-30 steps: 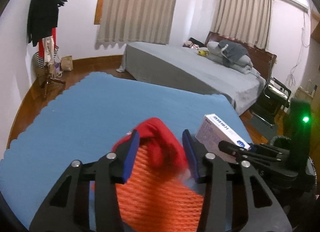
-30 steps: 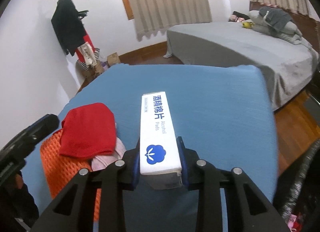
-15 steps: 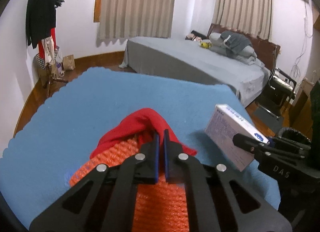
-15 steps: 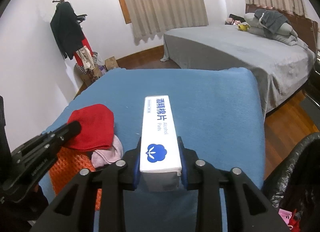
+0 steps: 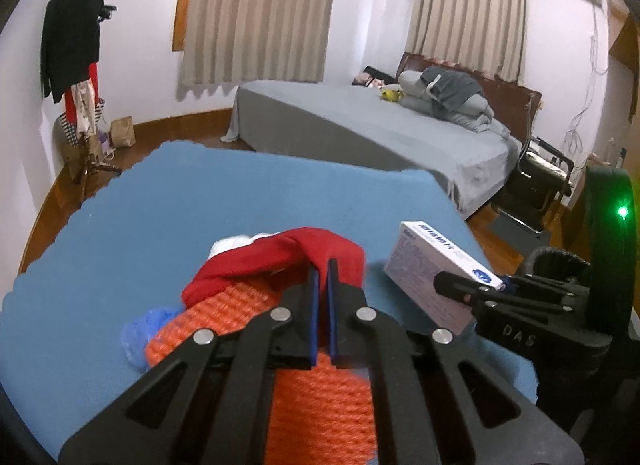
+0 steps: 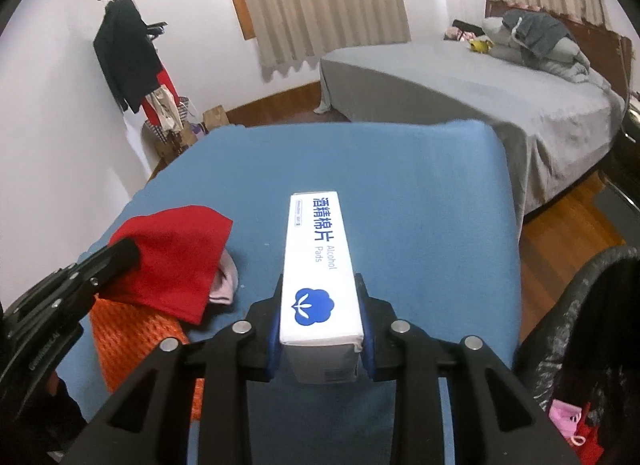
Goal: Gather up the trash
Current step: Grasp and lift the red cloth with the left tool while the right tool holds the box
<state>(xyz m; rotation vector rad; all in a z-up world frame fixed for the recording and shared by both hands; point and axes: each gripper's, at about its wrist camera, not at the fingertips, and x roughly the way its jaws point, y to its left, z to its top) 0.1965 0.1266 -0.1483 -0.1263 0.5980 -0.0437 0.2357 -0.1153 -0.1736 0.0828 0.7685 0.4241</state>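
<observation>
**Both grippers loaded, bin waiting at the right**

The left gripper (image 5: 320,273) is pinching a fold of the red cloth (image 5: 280,253), its jaws drawn together on the fabric; the cloth is draping over an orange knitted piece (image 5: 320,397) lying directly beneath the fingers on the blue cover (image 5: 200,201). To its right, the right gripper (image 6: 320,305) is clamping the alcohol pads box (image 6: 318,261), which is sticking out forward past the fingertips.

This looks like the pick-up step ending. Next, each load probably needs lifting clear and carrying rightward to the black trash bag (image 6: 580,305).

Only the right wrist view is showing that bag, beside the right fingers, and a pink item under the cloth. Only the left view is showing something white beyond the cloth.
</observation>
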